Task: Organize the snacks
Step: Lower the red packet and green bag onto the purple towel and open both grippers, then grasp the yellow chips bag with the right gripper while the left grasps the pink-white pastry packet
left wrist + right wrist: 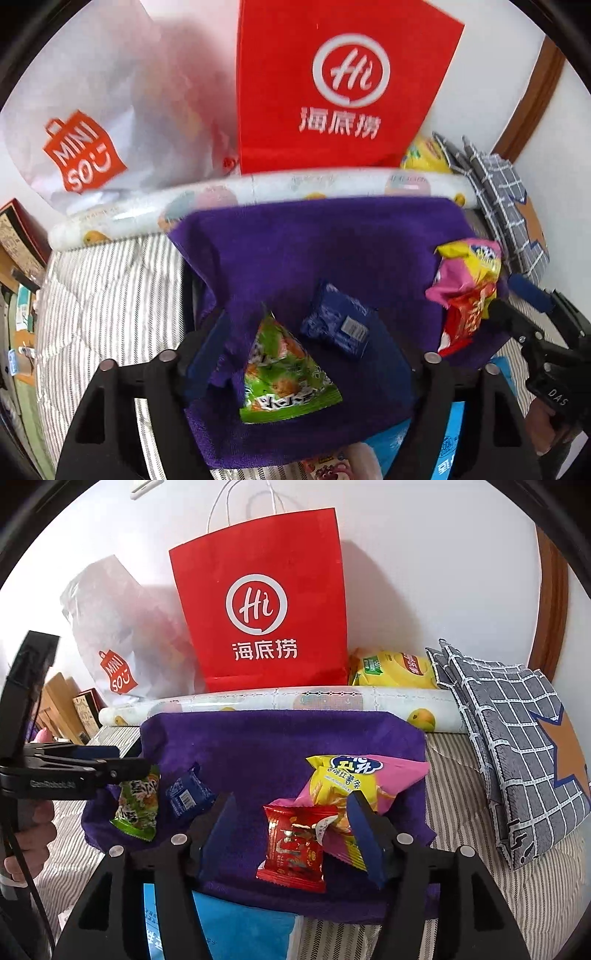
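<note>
1. Biggest thing here is the striped bed (480, 775), with a red bag (258, 609) and a white bag (118, 638) standing against the wall at the back. If the snacks are meant for those bags, either could tip over when something drops in.

2. A purple towel (258, 746) is spread on the bed and all the loose snacks lie on it. It's bunched near the left gripper, so a finger could snag the cloth and drag everything along.

3. The yellow-pink pack (347, 775) lies on the right side of the towel, its lower end under the red packet (293, 845). Grab one and the other may slide with it.

4. The green packet (284, 373) sits on the left side of the towel, with the blue packet (338, 321) just beside it.

5. The right gripper (291, 830) is partly open around the red packet, pads not touching it, holding nothing. Its right finger sits over the yellow-pink pack, so closing might pinch both.

6. The left gripper (303, 373) is wide open around the green packet, also empty. Slick wrappers like these could easily squirt out of a shallow pinch.
</note>
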A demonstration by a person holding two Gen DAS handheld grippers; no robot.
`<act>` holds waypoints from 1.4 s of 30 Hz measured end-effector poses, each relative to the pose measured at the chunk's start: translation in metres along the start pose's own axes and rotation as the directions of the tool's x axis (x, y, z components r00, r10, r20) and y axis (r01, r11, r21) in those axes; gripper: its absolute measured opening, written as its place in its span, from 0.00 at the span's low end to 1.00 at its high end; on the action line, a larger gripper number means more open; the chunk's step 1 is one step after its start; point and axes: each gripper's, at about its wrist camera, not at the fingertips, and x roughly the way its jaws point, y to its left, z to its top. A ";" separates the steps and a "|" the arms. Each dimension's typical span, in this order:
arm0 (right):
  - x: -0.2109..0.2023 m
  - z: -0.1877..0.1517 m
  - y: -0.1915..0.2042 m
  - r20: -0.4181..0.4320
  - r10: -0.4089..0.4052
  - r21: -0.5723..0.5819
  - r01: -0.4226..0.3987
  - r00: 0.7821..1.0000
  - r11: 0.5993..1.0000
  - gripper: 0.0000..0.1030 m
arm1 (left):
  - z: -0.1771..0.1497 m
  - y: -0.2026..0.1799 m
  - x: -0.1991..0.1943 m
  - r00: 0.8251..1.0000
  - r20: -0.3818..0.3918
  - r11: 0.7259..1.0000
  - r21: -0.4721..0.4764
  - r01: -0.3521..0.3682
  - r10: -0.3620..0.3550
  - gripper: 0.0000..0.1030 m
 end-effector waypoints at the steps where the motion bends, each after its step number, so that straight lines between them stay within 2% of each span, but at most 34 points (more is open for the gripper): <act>1: 0.000 0.000 0.000 0.002 -0.001 0.003 0.001 1.000 1.000 0.58 | 0.001 0.000 -0.002 1.000 0.006 1.000 0.002 0.000 0.000 0.79; 7: -0.002 0.001 -0.003 0.009 -0.004 0.019 0.004 1.000 1.000 0.58 | 0.004 0.000 -0.010 1.000 0.017 1.000 -0.009 0.012 -0.012 0.86; 13: -0.004 0.001 -0.001 0.021 -0.015 0.011 0.014 1.000 1.000 0.58 | 0.003 0.000 -0.016 0.998 0.049 0.998 -0.039 0.046 -0.044 0.86; 18: -0.007 0.000 0.001 0.038 -0.016 0.012 0.015 0.999 1.000 0.59 | 0.001 0.000 -0.030 0.986 0.093 0.989 -0.049 0.142 -0.137 0.86; 21: -0.014 0.002 0.004 0.053 -0.010 0.027 0.008 0.999 1.000 0.59 | 0.000 0.000 -0.039 0.978 0.128 0.983 -0.059 0.171 -0.163 0.86; 23: -0.021 0.003 0.007 0.070 -0.017 0.014 0.016 0.997 1.000 0.70 | 0.000 -0.002 -0.045 0.976 0.140 0.983 -0.051 0.177 -0.168 0.86; 25: -0.032 0.004 0.011 0.091 -0.052 0.009 0.051 0.995 0.999 0.72 | 0.001 -0.004 -0.051 0.972 0.152 0.981 -0.044 0.189 -0.180 0.86; 29: -0.056 0.000 0.018 0.102 -0.069 0.001 0.070 0.992 0.998 0.76 | -0.002 -0.013 -0.063 0.968 0.178 0.984 0.004 0.180 -0.178 0.86; 34: -0.086 -0.018 0.023 0.107 -0.088 0.013 0.087 0.990 0.996 0.77 | -0.004 -0.022 -0.083 0.958 0.201 0.979 0.051 0.200 -0.206 0.86; 42: -0.117 -0.064 0.027 0.025 -0.083 0.054 0.081 0.996 0.995 0.77 | -0.024 -0.030 -0.127 0.953 0.276 0.991 0.076 0.108 -0.125 0.86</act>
